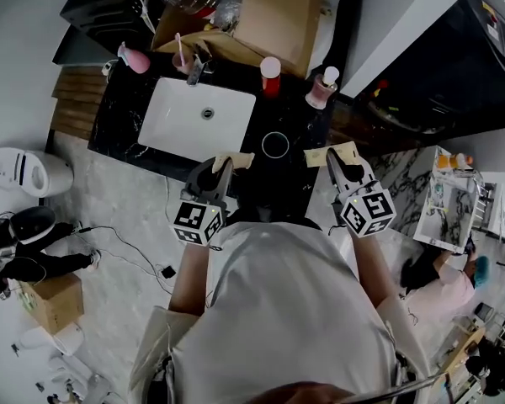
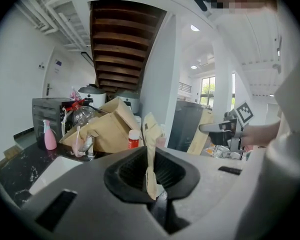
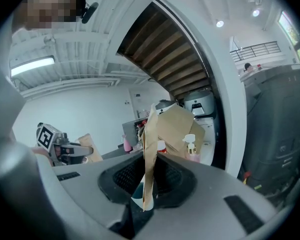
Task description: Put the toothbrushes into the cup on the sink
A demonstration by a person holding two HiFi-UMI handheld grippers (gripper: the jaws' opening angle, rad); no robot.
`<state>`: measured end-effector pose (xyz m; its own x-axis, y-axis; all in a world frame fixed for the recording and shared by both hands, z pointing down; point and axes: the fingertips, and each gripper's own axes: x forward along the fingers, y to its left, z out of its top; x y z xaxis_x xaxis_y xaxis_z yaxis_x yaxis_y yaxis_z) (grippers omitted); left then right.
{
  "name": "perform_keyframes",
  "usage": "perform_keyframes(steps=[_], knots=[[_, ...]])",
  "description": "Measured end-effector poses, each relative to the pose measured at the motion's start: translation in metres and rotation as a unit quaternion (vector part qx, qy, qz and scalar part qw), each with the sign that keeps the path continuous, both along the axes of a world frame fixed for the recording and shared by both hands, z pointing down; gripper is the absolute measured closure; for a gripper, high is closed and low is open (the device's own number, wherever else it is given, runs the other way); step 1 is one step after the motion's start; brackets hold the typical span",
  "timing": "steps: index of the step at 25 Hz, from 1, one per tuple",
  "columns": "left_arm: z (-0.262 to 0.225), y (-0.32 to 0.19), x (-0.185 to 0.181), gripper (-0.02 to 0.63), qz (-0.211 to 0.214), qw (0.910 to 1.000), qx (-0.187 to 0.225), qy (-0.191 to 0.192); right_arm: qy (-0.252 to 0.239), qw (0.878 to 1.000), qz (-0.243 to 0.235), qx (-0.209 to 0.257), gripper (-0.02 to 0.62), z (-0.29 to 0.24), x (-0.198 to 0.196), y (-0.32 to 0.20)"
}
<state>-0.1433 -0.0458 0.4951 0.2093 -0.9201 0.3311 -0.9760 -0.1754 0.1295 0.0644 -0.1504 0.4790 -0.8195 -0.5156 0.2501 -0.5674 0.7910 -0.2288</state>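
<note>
In the head view my left gripper is shut on a flat tan paper packet that looks like a wrapped toothbrush. My right gripper is shut on a second tan packet. Both are held over the near edge of the black counter. A dark cup with a pale rim stands on the counter between the two packets, just right of the white basin. The left gripper view shows its packet standing upright between the jaws. The right gripper view shows the same for its packet.
At the back of the counter stand a pink spray bottle, the faucet, a red bottle with a pink cap and a pink pump bottle. A cardboard box sits behind them. A white appliance lies on the floor at left.
</note>
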Motion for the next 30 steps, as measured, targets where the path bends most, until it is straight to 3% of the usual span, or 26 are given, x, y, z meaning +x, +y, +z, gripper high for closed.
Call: perform_keyframes(steps=[7, 16, 30], knots=[[-0.001, -0.01, -0.012, 0.574, 0.024, 0.9997, 0.002, 0.001, 0.008, 1.0, 0.004, 0.012, 0.532, -0.007, -0.021, -0.004], [0.001, -0.003, -0.041, 0.573, 0.013, 0.9999, -0.005, 0.003, 0.019, 0.999, -0.029, 0.025, 0.532, -0.003, -0.064, -0.011], [0.02, 0.008, -0.065, 0.572, -0.007, 0.9995, -0.026, 0.015, 0.058, 0.996, -0.061, 0.009, 0.532, 0.067, -0.107, -0.01]])
